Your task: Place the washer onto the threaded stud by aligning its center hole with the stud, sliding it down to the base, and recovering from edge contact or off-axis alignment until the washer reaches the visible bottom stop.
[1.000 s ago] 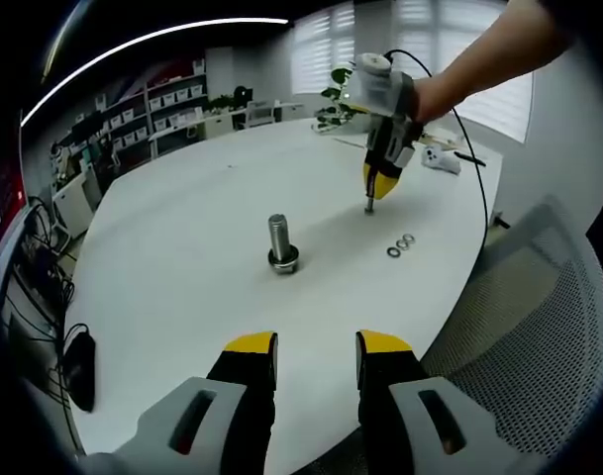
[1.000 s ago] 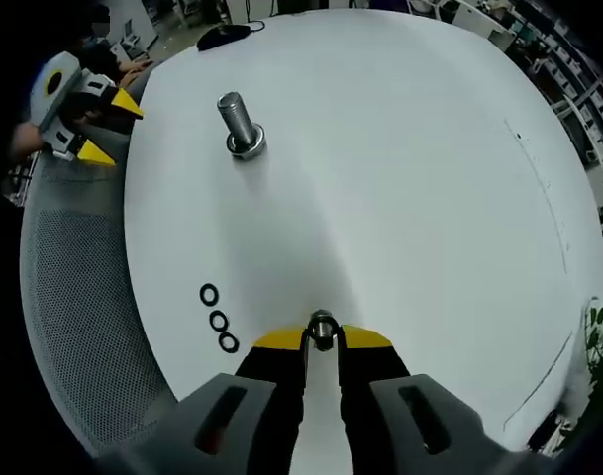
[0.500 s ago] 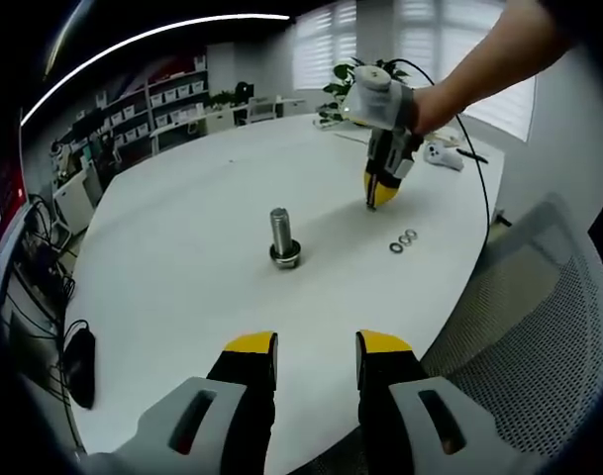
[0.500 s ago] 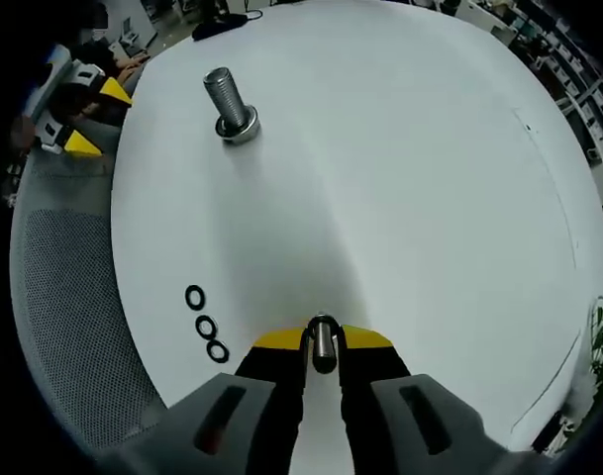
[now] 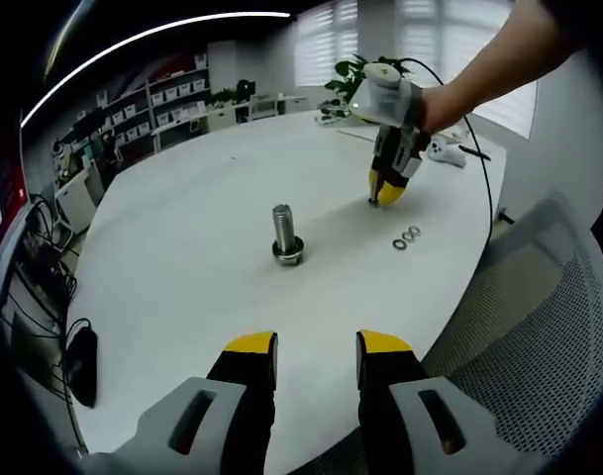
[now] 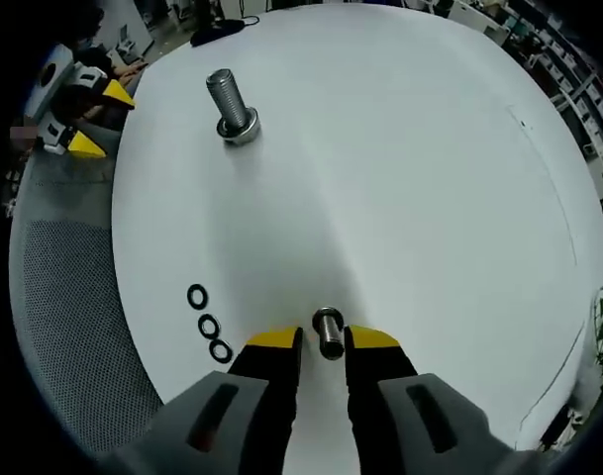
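Observation:
A large threaded stud (image 5: 285, 233) stands upright mid-table with a washer ring at its base; the right gripper view has it at the upper left (image 6: 229, 104). Three dark washers (image 5: 406, 237) lie in a short row near the table edge (image 6: 209, 324). A small stud (image 6: 328, 332) stands on the table between the jaws of my right gripper (image 6: 324, 342), which are open with a thin gap on each side. From the left gripper view that right gripper (image 5: 380, 196) points down at the small stud (image 5: 373, 202). My left gripper (image 5: 318, 344) is open and holds nothing, near the table's front edge.
The round white table (image 5: 182, 228) has a grey mesh chair (image 5: 539, 327) beside it, also seen as a mesh chair (image 6: 63, 297). A black mouse (image 5: 81, 361) lies at the near left. A white controller (image 5: 448, 151) and a plant (image 5: 355, 74) sit at the far side.
My right gripper's jaws have parted from the small stud they were shut on, and it now stands free on the table. The left gripper has stayed still.

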A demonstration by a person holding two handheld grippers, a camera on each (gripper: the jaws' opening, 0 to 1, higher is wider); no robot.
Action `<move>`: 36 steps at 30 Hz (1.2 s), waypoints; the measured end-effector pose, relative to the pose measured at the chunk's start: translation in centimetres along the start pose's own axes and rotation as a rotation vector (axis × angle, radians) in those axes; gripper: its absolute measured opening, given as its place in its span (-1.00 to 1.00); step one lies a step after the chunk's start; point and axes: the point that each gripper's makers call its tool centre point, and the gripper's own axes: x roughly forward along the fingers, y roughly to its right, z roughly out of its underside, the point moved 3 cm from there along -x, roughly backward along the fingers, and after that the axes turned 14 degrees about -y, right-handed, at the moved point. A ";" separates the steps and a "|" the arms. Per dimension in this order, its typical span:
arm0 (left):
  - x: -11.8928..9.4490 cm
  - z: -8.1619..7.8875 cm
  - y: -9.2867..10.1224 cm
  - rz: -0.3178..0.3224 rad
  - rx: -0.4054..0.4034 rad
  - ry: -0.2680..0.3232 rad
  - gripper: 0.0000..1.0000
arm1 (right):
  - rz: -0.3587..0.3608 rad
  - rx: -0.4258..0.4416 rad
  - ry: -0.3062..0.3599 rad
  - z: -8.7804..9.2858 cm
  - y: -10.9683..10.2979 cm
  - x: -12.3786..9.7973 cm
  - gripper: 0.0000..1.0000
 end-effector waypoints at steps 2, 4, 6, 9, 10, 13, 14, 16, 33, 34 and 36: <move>0.0 0.0 -0.1 -0.002 -0.006 0.000 -0.40 | 0.002 0.004 0.008 0.4 0.0 -0.1 -0.57; 0.0 0.1 -0.1 0.001 -0.011 -0.005 -0.40 | 0.011 0.009 0.010 0.9 0.1 -0.4 -0.56; 0.0 0.2 -0.1 -0.003 -0.011 -0.005 -0.40 | 0.004 0.032 0.012 1.6 0.1 -0.5 -0.54; -0.2 0.1 -0.3 -0.003 -0.020 0.003 -0.41 | 0.009 0.042 0.018 2.5 0.1 -0.8 -0.53; -0.2 0.1 -0.3 -0.002 -0.024 0.002 -0.40 | 0.009 0.046 0.017 2.8 0.0 -0.8 -0.52; -0.1 0.1 -0.2 0.006 -0.022 0.000 -0.40 | 0.005 0.069 0.012 3.7 0.0 -0.7 -0.51; -0.1 0.1 -0.1 0.007 -0.018 0.000 -0.41 | 0.004 0.073 0.012 3.9 0.0 -0.8 -0.51; 0.0 0.2 0.0 0.009 -0.009 -0.005 -0.41 | 0.002 0.082 0.014 4.3 -0.1 -0.7 -0.51; 0.1 0.2 1.0 0.068 0.016 -0.006 -0.40 | -0.094 0.066 0.049 3.5 -4.2 -1.0 -0.45; 0.1 0.2 1.0 0.070 0.018 -0.004 -0.40 | -0.093 0.065 0.051 3.3 -4.4 -1.0 -0.45; 0.0 0.2 0.9 0.062 0.021 -0.002 -0.40 | -0.090 0.065 0.043 3.0 -4.9 -1.0 -0.45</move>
